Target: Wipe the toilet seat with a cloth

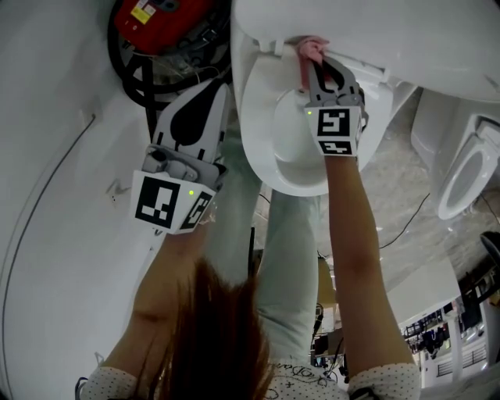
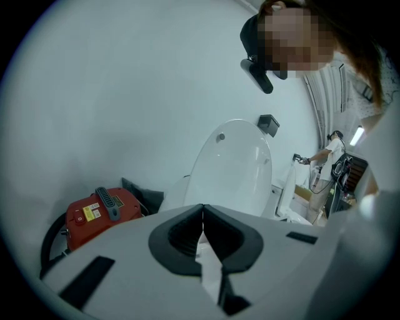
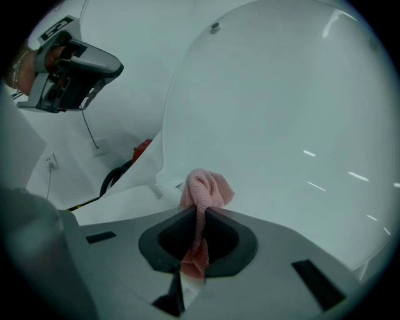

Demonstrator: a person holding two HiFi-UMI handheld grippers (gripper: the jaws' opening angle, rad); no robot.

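Head view: both arms stretched forward. Right gripper (image 1: pixel 311 66) over rear of seat (image 1: pixel 262 117), clenched on pink cloth (image 1: pixel 312 48) close by base of raised lid (image 1: pixel 367 31). Left gripper (image 1: pixel 222 92) held off seat's left side, near red machine (image 1: pixel 156 17).

Left gripper view: jaws pressed together, nothing between; lid upright ahead.

Right gripper view: cloth pinched between jaws, bunched just before lid.

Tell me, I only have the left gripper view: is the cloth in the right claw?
Observer: Yes, the right claw is shut on the pink cloth, which is bunched past its tips.
Operator: Where on the toilet?
Observer: Head view puts it at the back of the seat, next to the raised lid.
Operator: And my left claw?
Observer: The left claw is beside the seat's outer edge, toward the red machine, apart from the cloth.
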